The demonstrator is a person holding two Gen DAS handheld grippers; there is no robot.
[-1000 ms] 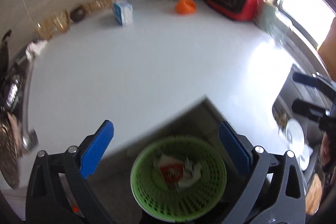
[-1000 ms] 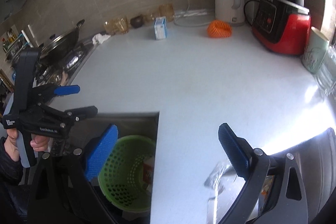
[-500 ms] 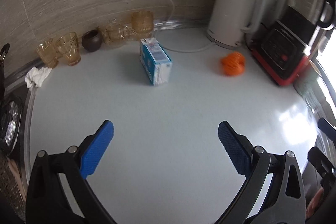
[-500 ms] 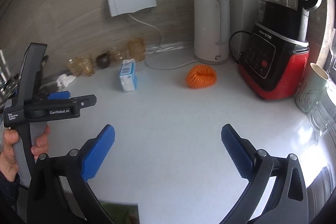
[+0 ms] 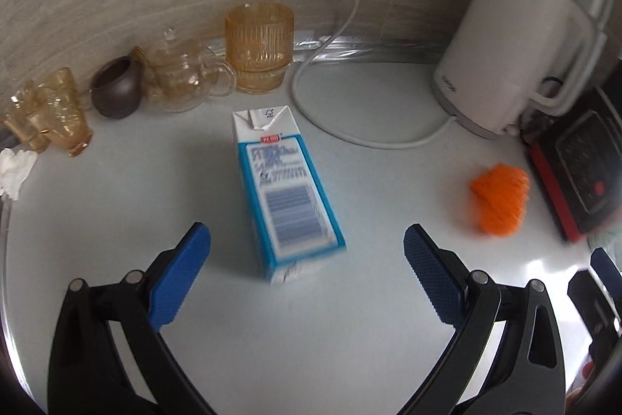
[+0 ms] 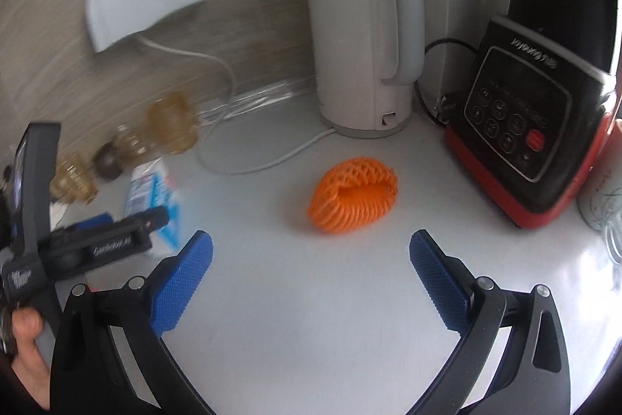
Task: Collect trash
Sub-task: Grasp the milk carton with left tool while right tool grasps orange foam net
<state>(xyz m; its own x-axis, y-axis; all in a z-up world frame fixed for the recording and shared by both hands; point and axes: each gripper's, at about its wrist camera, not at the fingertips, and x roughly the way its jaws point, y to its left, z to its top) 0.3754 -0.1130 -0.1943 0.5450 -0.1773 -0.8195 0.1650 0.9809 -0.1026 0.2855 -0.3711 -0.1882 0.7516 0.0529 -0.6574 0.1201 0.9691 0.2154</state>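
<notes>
Kettle [image 6: 361,41]: landmark, at the wall.
Carton [image 5: 285,197]: left of kettle, uncollected.
Net [image 6: 353,195]: in front of kettle, uncollected.
Left gripper [image 5: 307,251]: wide, empty, facing carton.
Right gripper [image 6: 311,251]: wide, empty, facing net.
Remaining: grasp both, bin them.

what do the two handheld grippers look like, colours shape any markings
Both match: the left gripper and right gripper each have two black, curved, cut-out arms with silver pivot pins, tipped by blue pads with a fine knurled texture. From the right wrist view, the left gripper's black body carries white lettering, too blurred to read surely. A bare thumb grips its grey handle. No cables visible.
</notes>
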